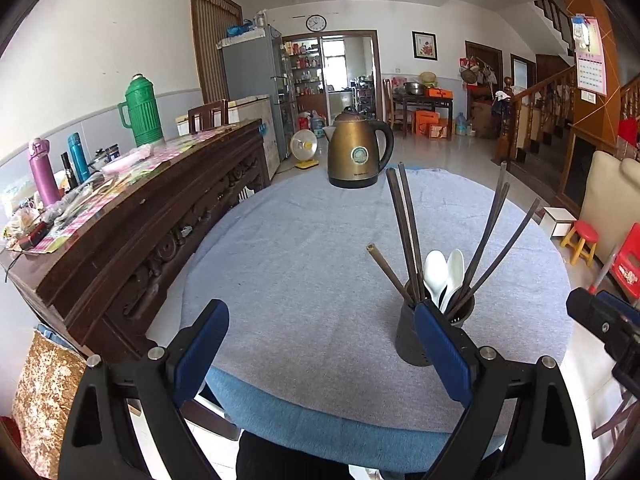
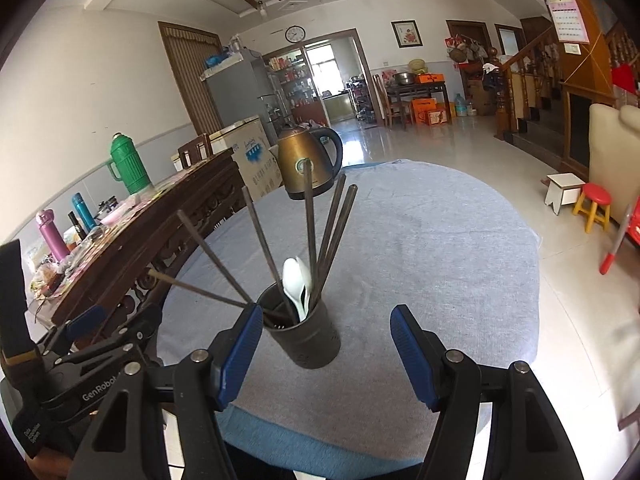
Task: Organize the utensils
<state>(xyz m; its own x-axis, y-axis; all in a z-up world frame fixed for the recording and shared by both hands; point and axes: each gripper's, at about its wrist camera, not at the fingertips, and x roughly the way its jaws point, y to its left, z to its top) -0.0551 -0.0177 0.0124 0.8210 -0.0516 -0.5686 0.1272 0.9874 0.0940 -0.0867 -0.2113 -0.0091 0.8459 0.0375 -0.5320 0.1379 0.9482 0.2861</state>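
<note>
Risk: tall dark holder (image 2: 306,336) top-heavy with fanned chopsticks (image 2: 310,236); careless nudge from either finger could tip it, spilling sticks and white spoons (image 2: 298,288); holder stands upright, lower centre of right-wrist view, on grey cloth (image 2: 440,260); chopsticks' long axes splay upward, several leaning upper left, probably resting on rim; left gripper (image 1: 322,344) and right gripper (image 2: 326,350) both spread wide, empty.

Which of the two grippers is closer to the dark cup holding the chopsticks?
Probably left, narrowly. The left gripper has the cup just behind its right finger; the right gripper has it ahead, toward its left finger. Neither touches.
</note>
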